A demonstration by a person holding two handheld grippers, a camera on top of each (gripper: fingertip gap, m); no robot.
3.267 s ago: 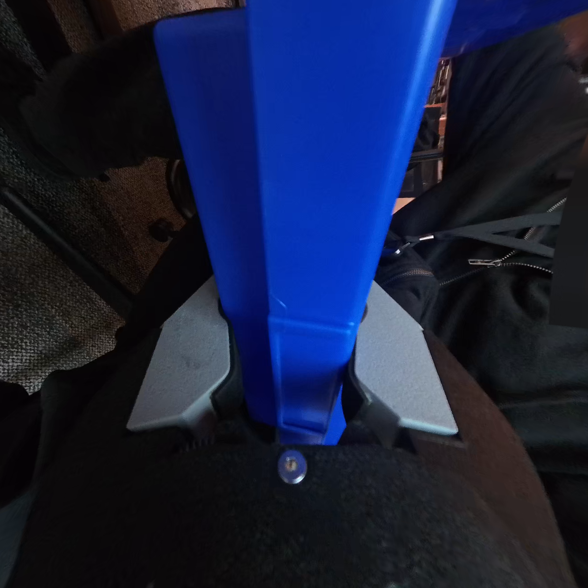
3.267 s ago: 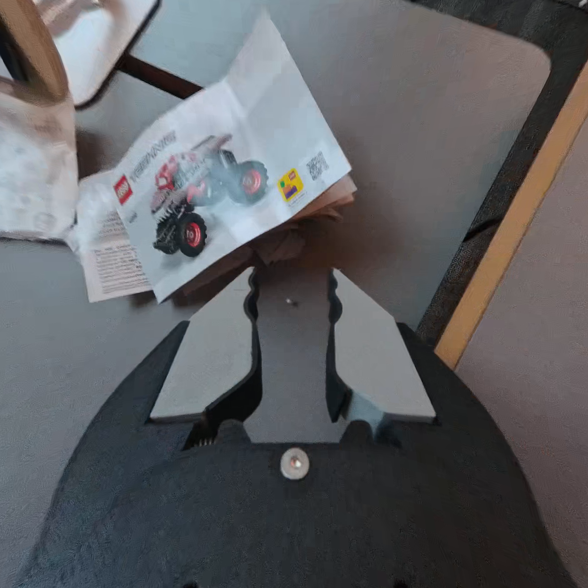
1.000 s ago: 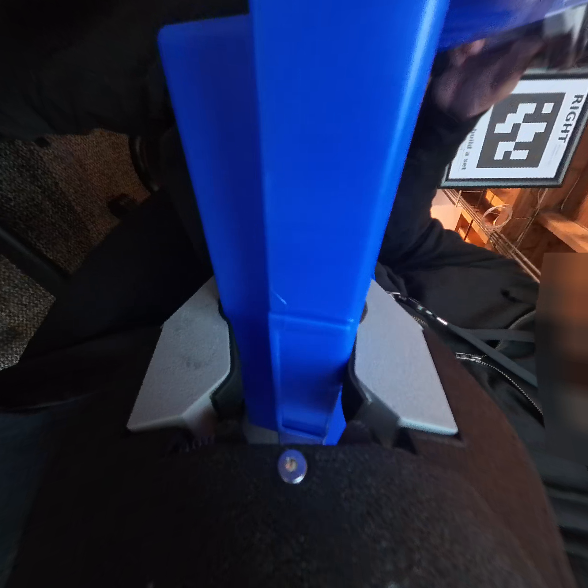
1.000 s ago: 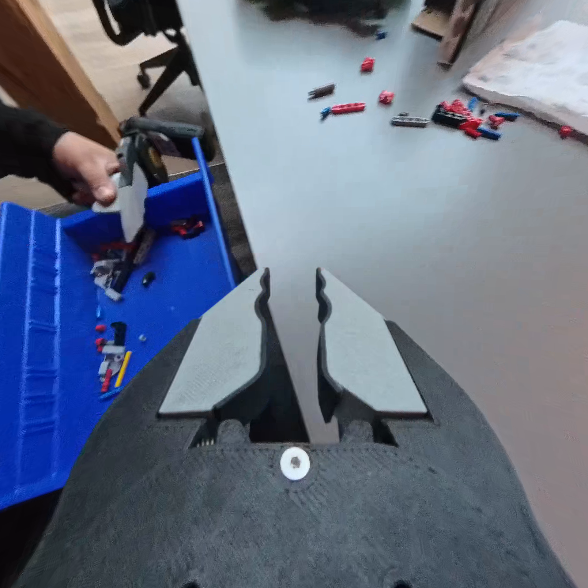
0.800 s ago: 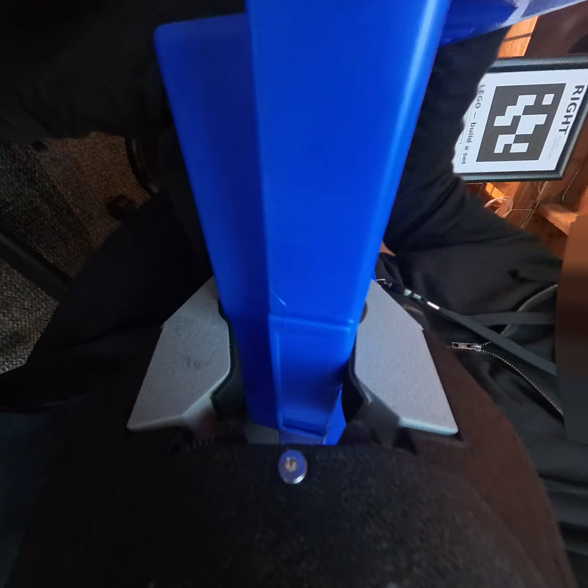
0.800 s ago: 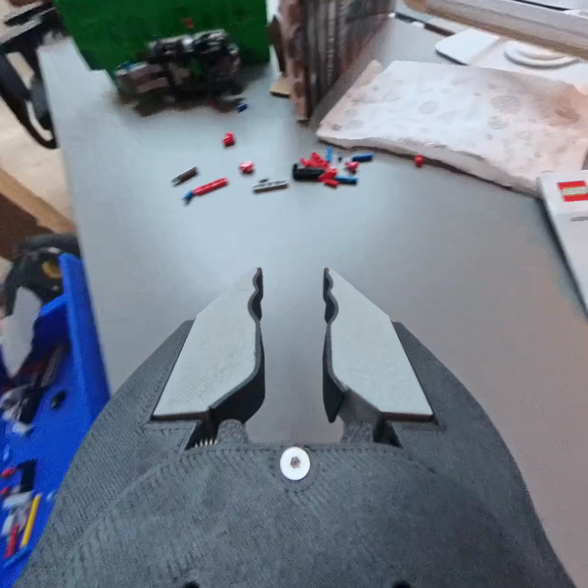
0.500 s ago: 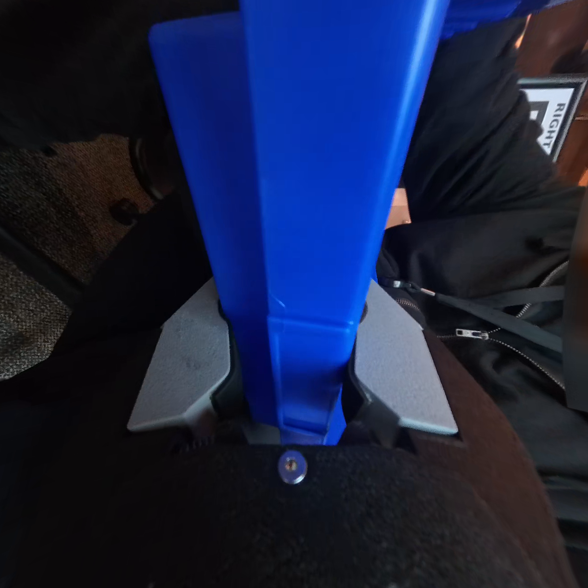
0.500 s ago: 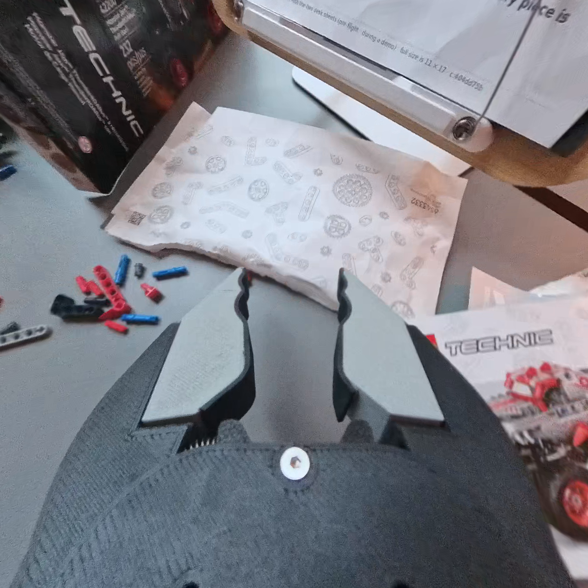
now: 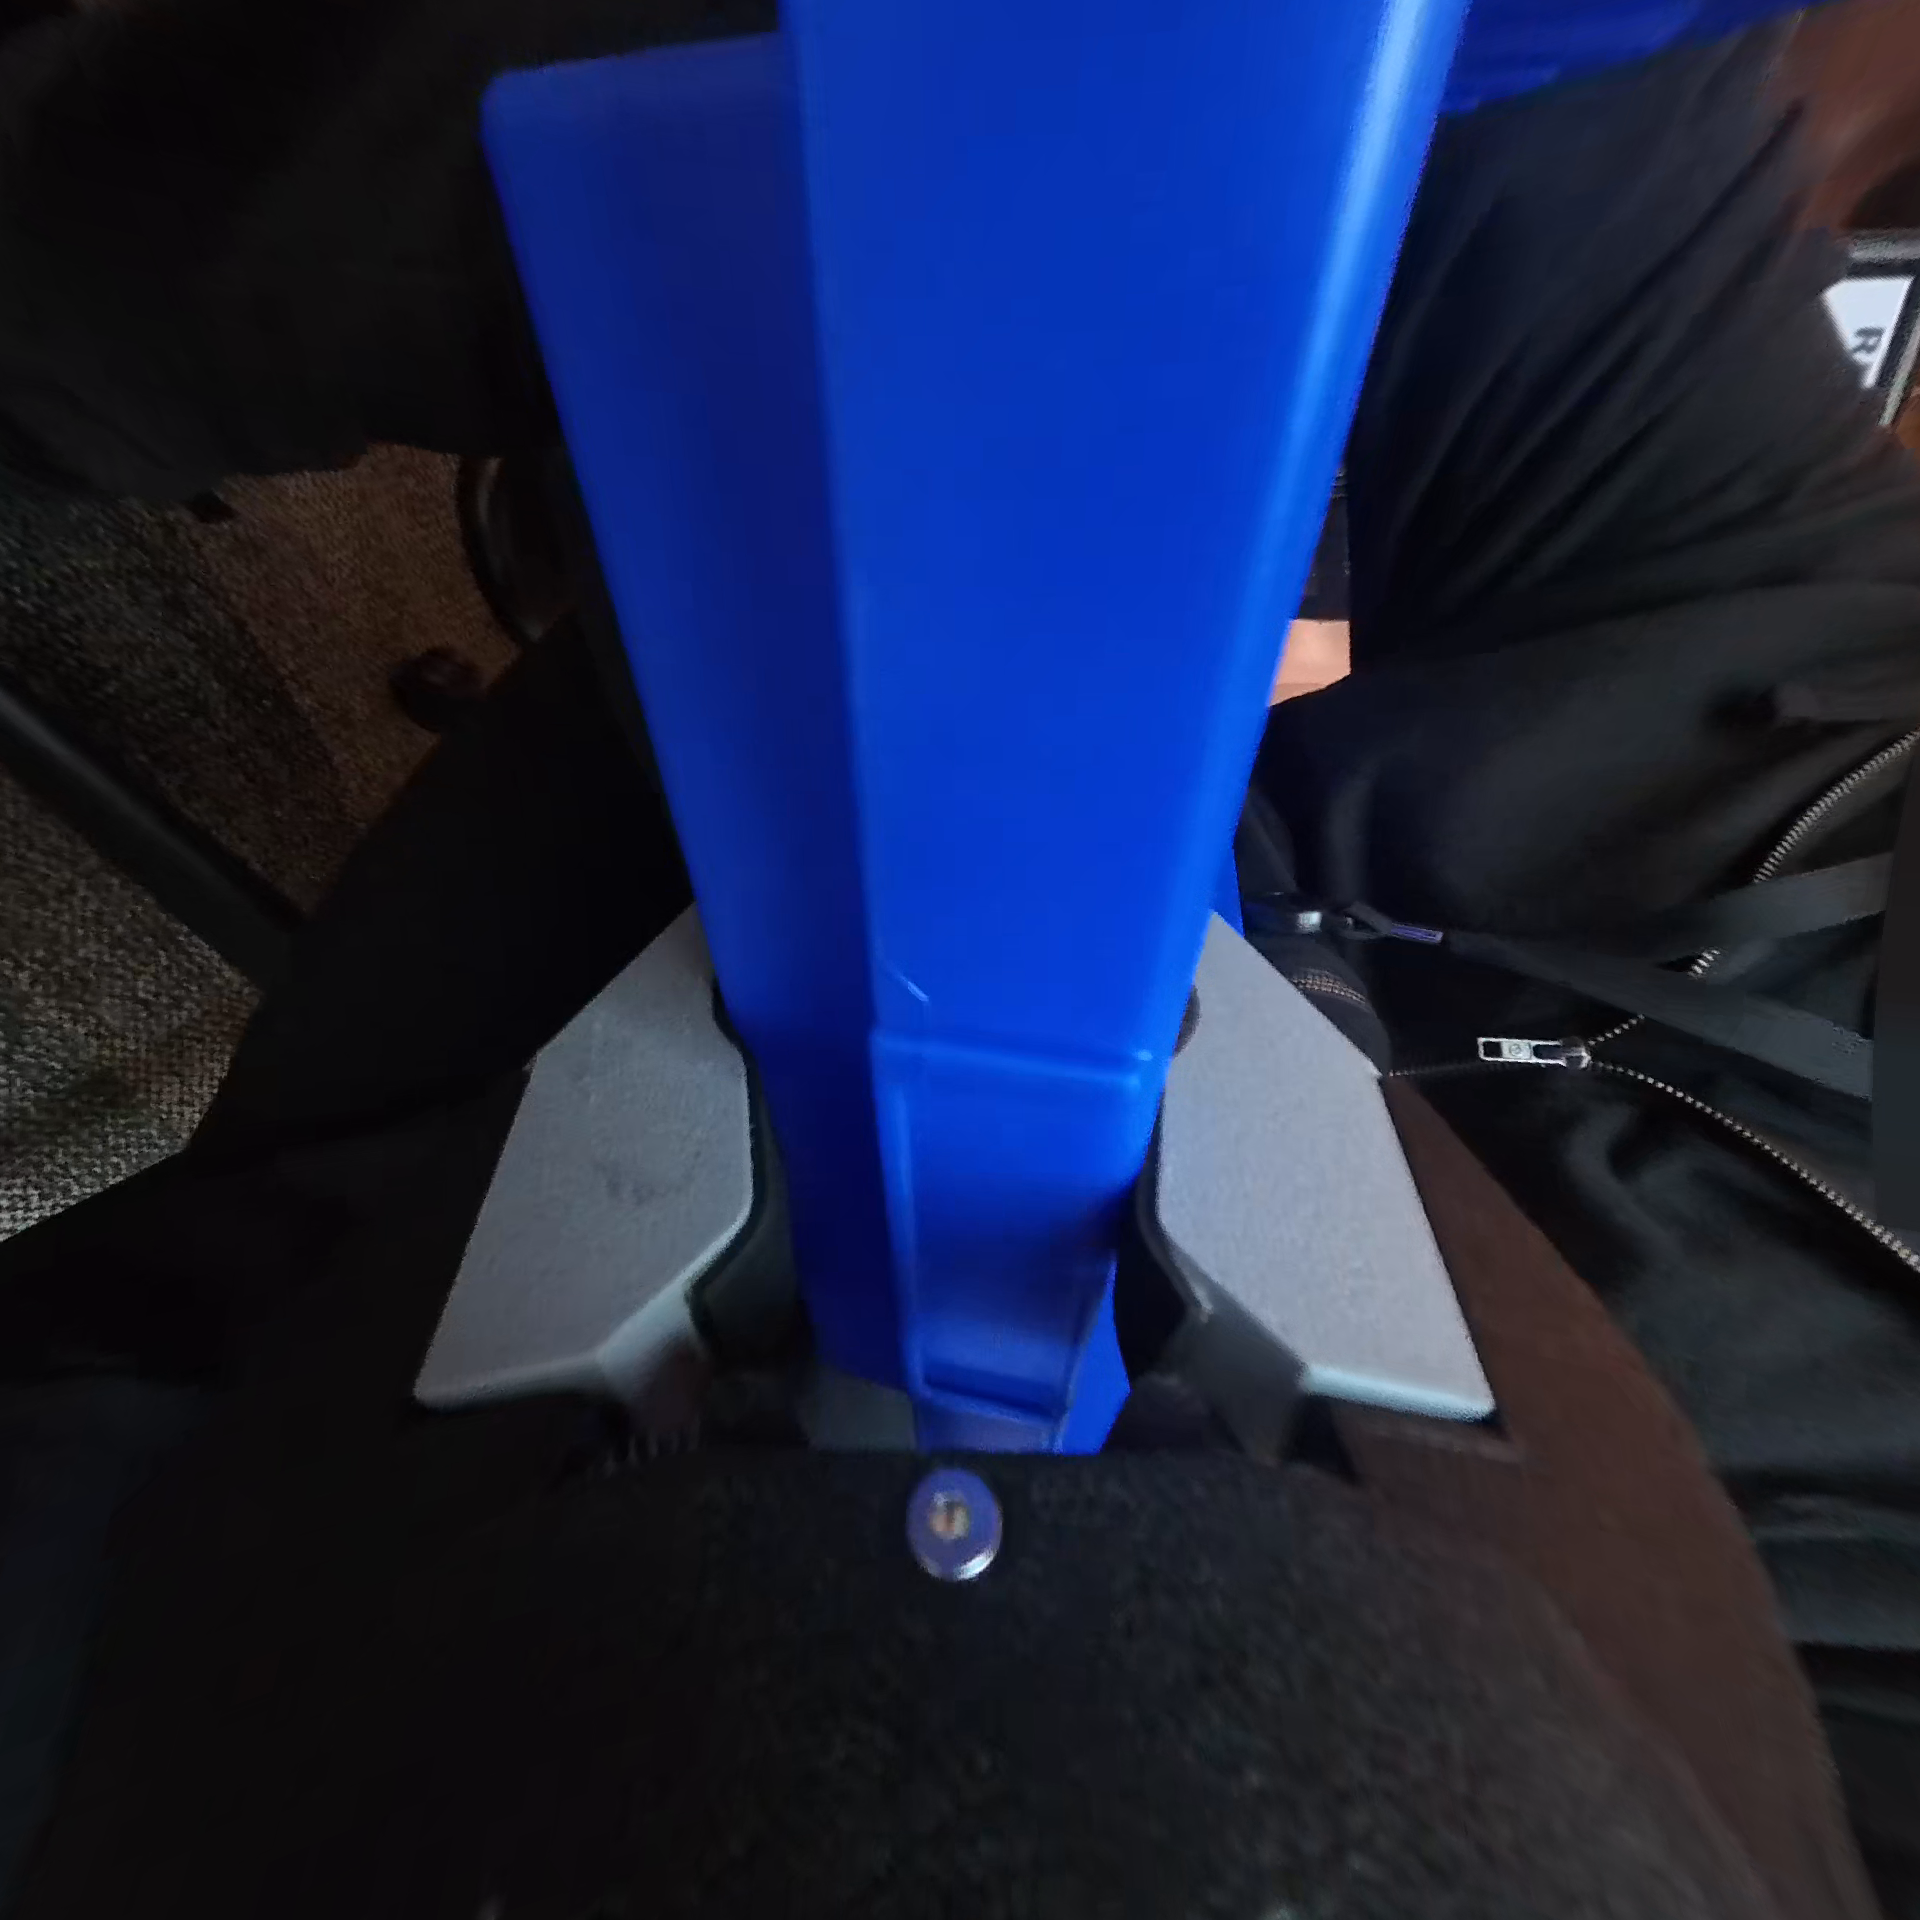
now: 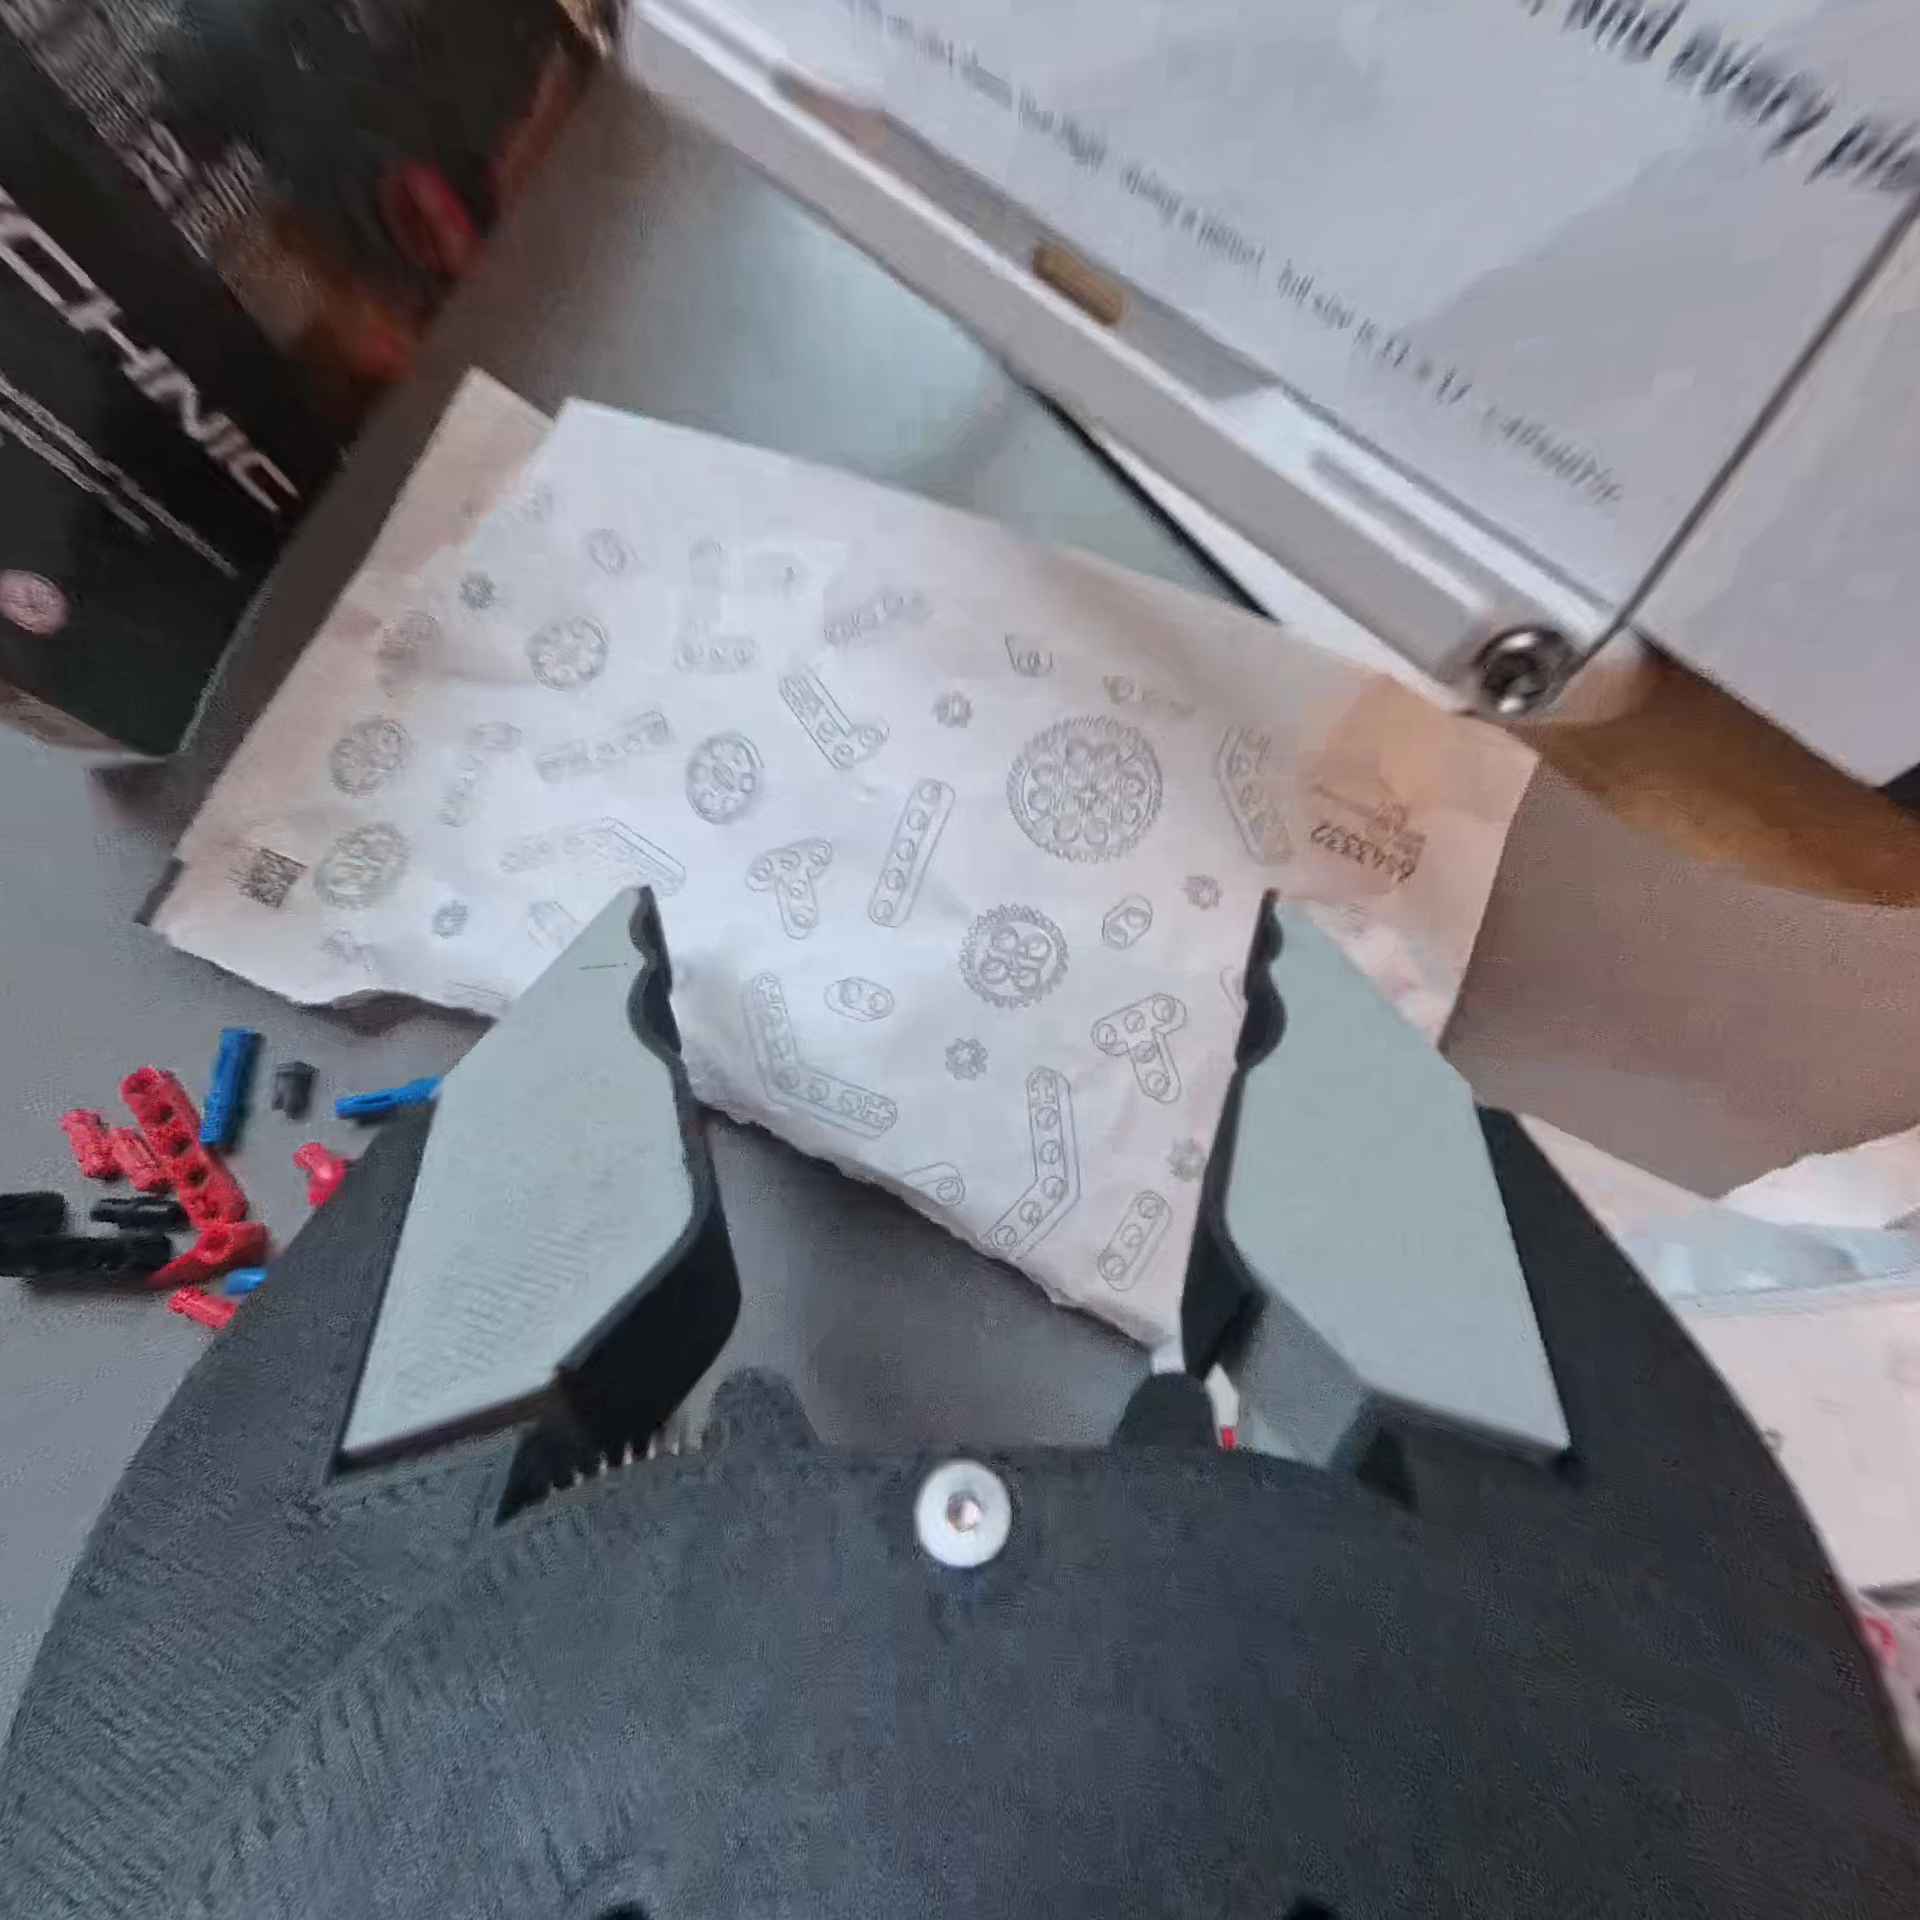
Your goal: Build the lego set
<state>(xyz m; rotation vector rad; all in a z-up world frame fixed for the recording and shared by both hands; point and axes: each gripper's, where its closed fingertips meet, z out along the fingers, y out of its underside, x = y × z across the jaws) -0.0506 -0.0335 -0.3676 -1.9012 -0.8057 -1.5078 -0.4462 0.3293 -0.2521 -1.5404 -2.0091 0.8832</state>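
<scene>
My left gripper (image 9: 956, 997) is shut on the rim of a blue plastic tray (image 9: 1018, 623), which fills the middle of the left wrist view and hides what lies beyond. My right gripper (image 10: 956, 914) is open wide and empty, just above a white paper parts bag (image 10: 883, 790) printed with part outlines, lying on the grey table (image 10: 83, 935). A small pile of loose red, blue and black lego pieces (image 10: 166, 1174) lies on the table left of the right gripper.
A dark lego set box (image 10: 156, 343) stands at the back left. A white sheet on a stand (image 10: 1351, 260) leans at the back right. More paper (image 10: 1787, 1299) lies at the right. Below the tray are a person's dark jacket (image 9: 1610, 779) and carpet (image 9: 125, 831).
My right gripper swung across the table to the paper bag and its jaws opened wide. My left gripper kept its hold on the blue tray, with only the background shifting.
</scene>
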